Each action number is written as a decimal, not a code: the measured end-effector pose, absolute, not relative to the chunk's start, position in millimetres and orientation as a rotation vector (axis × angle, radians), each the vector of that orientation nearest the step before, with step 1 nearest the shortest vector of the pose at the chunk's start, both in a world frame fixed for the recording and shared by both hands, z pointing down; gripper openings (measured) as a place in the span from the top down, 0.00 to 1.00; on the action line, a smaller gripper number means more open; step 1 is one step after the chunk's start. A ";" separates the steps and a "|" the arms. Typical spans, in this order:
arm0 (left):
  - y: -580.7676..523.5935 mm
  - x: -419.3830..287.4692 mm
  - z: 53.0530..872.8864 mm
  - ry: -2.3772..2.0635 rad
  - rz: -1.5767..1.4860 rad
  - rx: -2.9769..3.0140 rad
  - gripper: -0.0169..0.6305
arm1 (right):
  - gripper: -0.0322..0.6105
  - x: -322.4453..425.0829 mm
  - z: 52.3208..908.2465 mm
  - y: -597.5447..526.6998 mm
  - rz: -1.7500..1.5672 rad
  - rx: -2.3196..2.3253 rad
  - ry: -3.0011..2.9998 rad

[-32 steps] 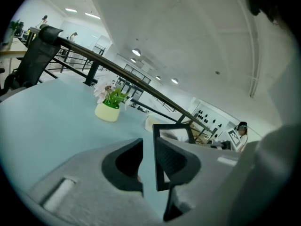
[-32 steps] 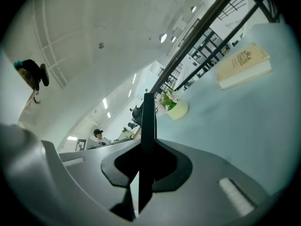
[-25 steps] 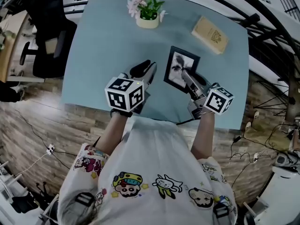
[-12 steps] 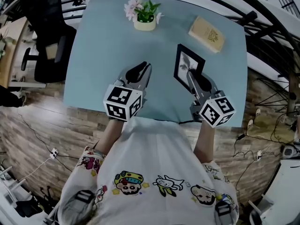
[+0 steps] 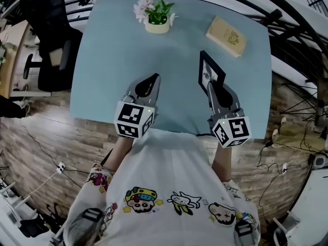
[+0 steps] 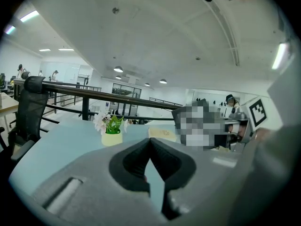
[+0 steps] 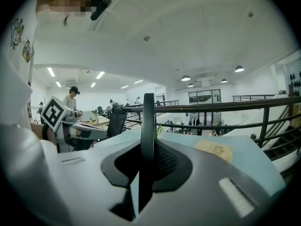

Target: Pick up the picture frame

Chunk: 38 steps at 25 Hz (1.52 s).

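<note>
The black picture frame is off the blue table, turned on edge, its lower edge clamped in my right gripper. In the right gripper view the frame rises as a thin dark bar between the two pads. My left gripper hovers over the table to the left of the frame, apart from it. Its jaws have just been closing and now meet with nothing between them, as the left gripper view shows.
A potted flower stands at the table's far edge and a tan book lies at the far right. A black office chair is left of the table. Dark railings run along the right side.
The frame went from lying flat on the table to standing on edge, lifted in the right gripper as it rolled. The left gripper's jaws closed empty and both grippers rose slightly.
</note>
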<state>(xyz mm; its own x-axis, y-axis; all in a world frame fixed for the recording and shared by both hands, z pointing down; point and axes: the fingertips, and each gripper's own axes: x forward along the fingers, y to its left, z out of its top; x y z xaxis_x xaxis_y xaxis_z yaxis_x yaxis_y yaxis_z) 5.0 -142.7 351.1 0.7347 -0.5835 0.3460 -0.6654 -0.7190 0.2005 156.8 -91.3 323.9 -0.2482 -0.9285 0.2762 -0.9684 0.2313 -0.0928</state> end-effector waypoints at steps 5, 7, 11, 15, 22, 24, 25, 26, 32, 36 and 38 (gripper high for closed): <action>-145.0 -4.7 355.5 -0.993 0.402 2.632 0.98 | 0.87 156.5 332.7 -89.2 0.336 1.842 -2.294; -145.5 -8.4 356.9 -1.002 0.411 2.634 0.98 | 0.87 156.0 335.5 -89.6 0.332 1.846 -2.288; -145.3 -13.1 357.8 -1.017 0.421 2.635 0.98 | 0.87 153.9 337.9 -88.7 0.335 1.842 -2.284; -144.7 -15.8 359.6 -1.018 0.430 2.637 0.98 | 0.87 153.1 337.0 -87.9 0.329 1.845 -2.284; -143.2 -20.9 360.9 -1.031 0.426 2.626 0.98 | 0.87 153.8 336.8 -88.3 0.340 1.871 -2.271; -142.5 -21.4 361.5 -1.034 0.429 2.623 0.98 | 0.87 153.1 336.8 -88.5 0.342 1.873 -2.274; -142.3 -21.5 361.8 -1.035 0.430 2.621 0.98 | 0.87 152.6 336.8 -88.8 0.342 1.870 -2.277; -142.1 -21.7 362.1 -1.037 0.431 2.619 0.98 | 0.87 152.0 336.7 -89.3 0.340 1.865 -2.279; -142.2 -23.0 363.1 -1.050 0.430 2.612 0.98 | 0.87 151.0 336.8 -90.1 0.344 1.861 -2.292; -142.5 -24.4 364.8 -1.058 0.431 2.606 0.98 | 0.87 151.8 337.4 -90.3 0.349 1.866 -2.296; -142.7 -25.5 365.2 -1.061 0.429 2.604 0.98 | 0.87 152.4 337.3 -90.7 0.350 1.868 -2.293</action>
